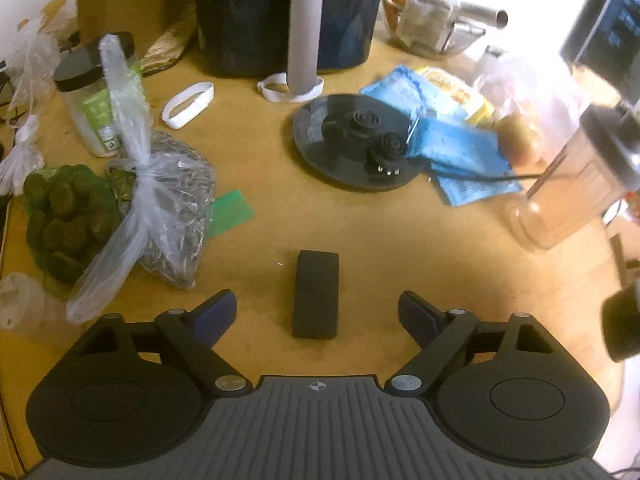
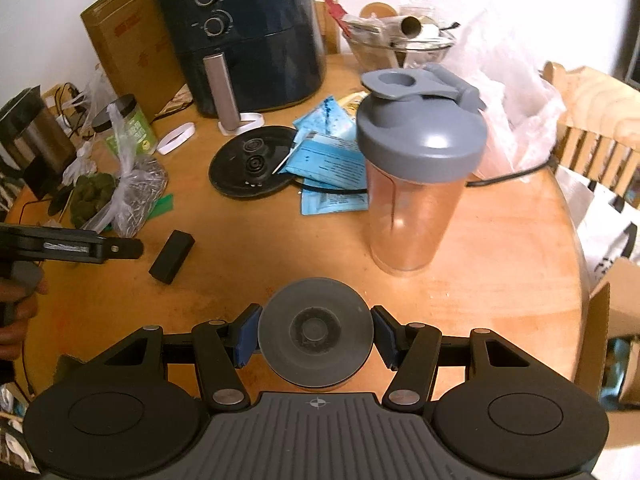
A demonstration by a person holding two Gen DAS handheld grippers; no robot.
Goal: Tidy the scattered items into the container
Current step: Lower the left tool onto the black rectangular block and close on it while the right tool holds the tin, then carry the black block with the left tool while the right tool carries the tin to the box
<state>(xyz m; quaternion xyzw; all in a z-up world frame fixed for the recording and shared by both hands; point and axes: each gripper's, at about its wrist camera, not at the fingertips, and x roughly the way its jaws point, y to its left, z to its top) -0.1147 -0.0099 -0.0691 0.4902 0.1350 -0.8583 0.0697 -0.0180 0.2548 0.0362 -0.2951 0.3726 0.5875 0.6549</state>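
Illegible print on blue sachets (image 2: 332, 156), green-labelled jar (image 1: 100, 96).

Air fryer (image 2: 248, 36) was noted at table rear | cardboard box (image 2: 132, 48) beside it | glass bowl (image 2: 400, 48) behind | kettle base (image 1: 356, 142) mid-table.

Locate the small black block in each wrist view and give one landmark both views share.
Left wrist: black block low centre, lying on the table between the open fingers of the left gripper.
Right wrist: black block at left, below the green card.
Shared landmark: round black kettle base.
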